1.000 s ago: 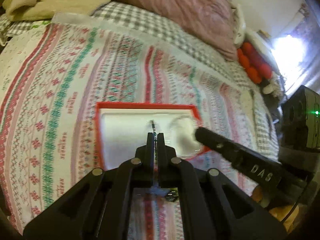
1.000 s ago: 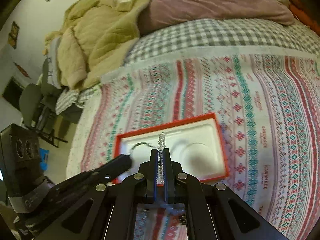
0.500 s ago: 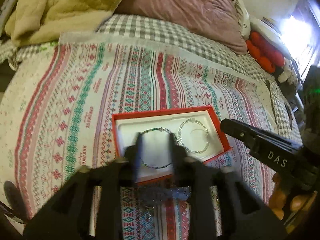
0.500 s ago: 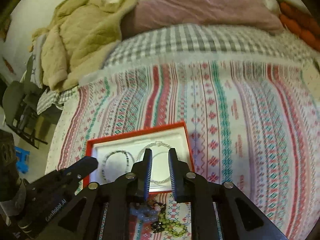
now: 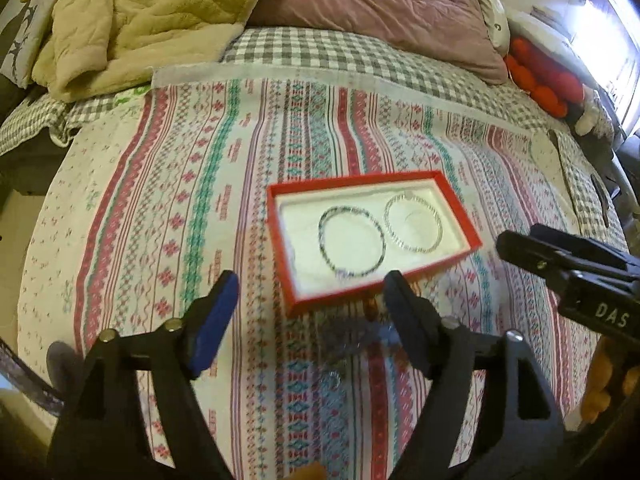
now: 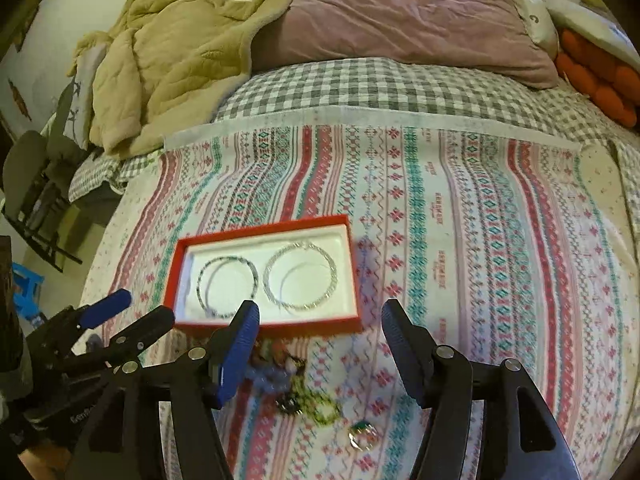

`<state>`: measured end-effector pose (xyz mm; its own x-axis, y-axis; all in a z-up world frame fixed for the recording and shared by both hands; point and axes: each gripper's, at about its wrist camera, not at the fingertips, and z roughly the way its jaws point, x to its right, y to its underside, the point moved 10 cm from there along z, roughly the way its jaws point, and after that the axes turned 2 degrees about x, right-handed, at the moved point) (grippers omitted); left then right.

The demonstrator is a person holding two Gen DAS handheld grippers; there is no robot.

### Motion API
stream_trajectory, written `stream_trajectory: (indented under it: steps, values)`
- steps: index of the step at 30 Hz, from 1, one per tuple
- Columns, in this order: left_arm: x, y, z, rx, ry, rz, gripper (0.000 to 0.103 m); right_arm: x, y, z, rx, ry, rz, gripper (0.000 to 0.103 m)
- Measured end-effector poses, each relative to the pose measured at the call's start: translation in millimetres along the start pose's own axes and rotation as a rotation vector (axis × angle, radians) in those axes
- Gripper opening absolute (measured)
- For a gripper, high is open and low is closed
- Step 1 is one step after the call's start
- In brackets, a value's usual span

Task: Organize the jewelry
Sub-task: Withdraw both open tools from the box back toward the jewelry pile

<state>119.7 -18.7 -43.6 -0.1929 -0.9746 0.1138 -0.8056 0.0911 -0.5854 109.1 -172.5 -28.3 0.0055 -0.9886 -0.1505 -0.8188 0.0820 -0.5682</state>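
Both tongs hang over the bed with jaws spread wide and nothing between them. The left tongs (image 5: 310, 304) sit just short of the near edge of the red box (image 5: 276, 216), and the right tongs (image 6: 318, 328) hover near that same box's front right corner. The box lies on a striped cloth (image 5: 180, 208) spread over the bed, its white lining facing up. Inside it two bracelets lie flat side by side as open rings: the dark bracelet (image 5: 352, 240) to the left, the clear bracelet (image 5: 414, 224) to the right, just beside each other and close to touching. On the cloth in front of the box, between the right tongs' fingers, lies a small heap of loose jewelry (image 6: 296, 384), blurred, with green beads (image 6: 320, 410) and a small ring (image 6: 362, 436) near it. A beige quilt (image 6: 168, 68) and a mauve pillow (image 6: 400, 20) lie at the far end of the bed.
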Motion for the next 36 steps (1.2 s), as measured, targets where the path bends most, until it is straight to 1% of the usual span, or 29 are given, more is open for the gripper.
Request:
stream_trajectory:
  steps: [1,2,4,6,7,8,11,14,17,20,23,27,32,36]
  values:
    - [0,2,-1,-0.004,0.0,0.004,0.079,1,3,-3,-0.002,0.004,-0.002,0.071]
    - [1,4,-2,-0.007,0.001,0.008,0.083,1,6,-5,-0.003,0.004,-0.002,0.073]
    - [0,10,-4,-0.011,-0.003,0.015,0.087,2,10,-9,-0.009,0.007,-0.004,0.077]
    - [-1,17,-5,-0.02,-0.007,0.017,0.098,4,16,-14,-0.006,0.02,-0.017,0.084]
    - [-2,19,-5,-0.023,-0.007,0.017,0.1,5,18,-15,-0.005,0.024,-0.023,0.089]
    - [-3,23,-5,-0.027,-0.006,0.017,0.102,6,23,-17,-0.005,0.033,-0.04,0.091]
    - [-8,33,-4,-0.045,-0.022,0.027,0.102,11,33,-20,-0.001,0.055,-0.087,0.103]
    - [-15,43,-2,-0.051,-0.039,0.039,0.102,16,44,-21,-0.004,0.067,-0.122,0.103]
    - [-23,55,0,-0.053,-0.055,0.052,0.102,21,60,-19,-0.033,0.064,-0.147,0.103]
    - [-29,66,4,-0.062,-0.054,0.057,0.102,24,77,-13,-0.067,0.067,-0.177,0.103]
    - [-33,80,9,-0.078,-0.043,0.062,0.102,25,93,-7,-0.09,0.062,-0.209,0.103]
    - [-32,96,18,-0.089,-0.033,0.097,0.102,22,116,4,-0.131,0.044,-0.255,0.103]
    - [-28,113,32,-0.108,-0.002,0.124,0.102,19,149,22,-0.192,0.033,-0.32,0.103]
    - [-24,118,36,-0.074,-0.015,0.186,0.103,23,165,36,-0.213,0.029,-0.323,0.103]
